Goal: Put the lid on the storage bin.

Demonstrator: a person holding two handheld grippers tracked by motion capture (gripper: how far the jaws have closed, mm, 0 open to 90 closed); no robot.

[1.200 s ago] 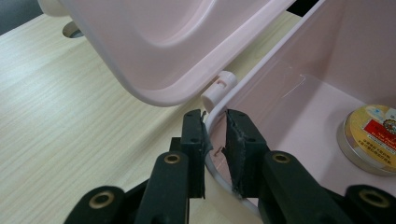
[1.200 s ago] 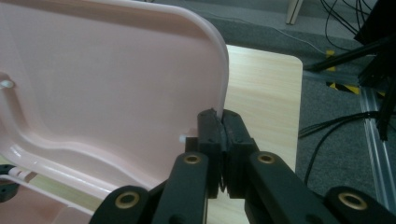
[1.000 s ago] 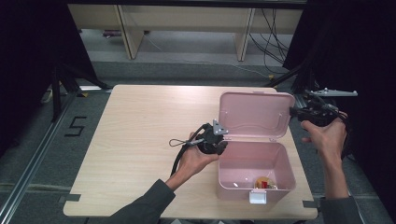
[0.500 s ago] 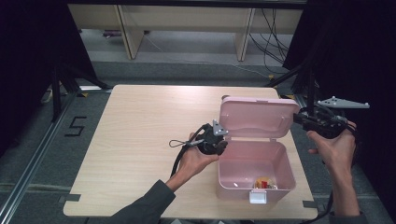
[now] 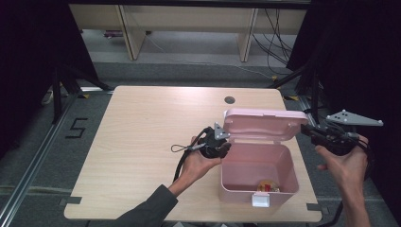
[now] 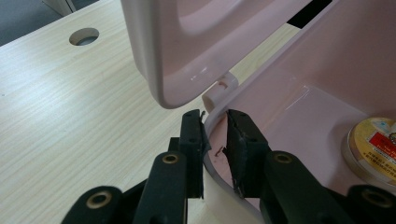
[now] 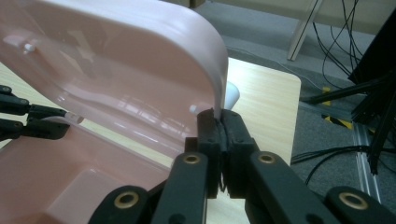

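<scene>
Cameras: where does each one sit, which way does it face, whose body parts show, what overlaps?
High view: above the person's side, looking forward and down on the table; both forearms, left gripper, right gripper.
Left gripper view: rides the left gripper, facing the box wall its jaws straddle; tin inside.
Right gripper view: rides the right gripper, facing the lid edge it pinches; left gripper beyond.
Shared: box, lid and table in all three.
</scene>
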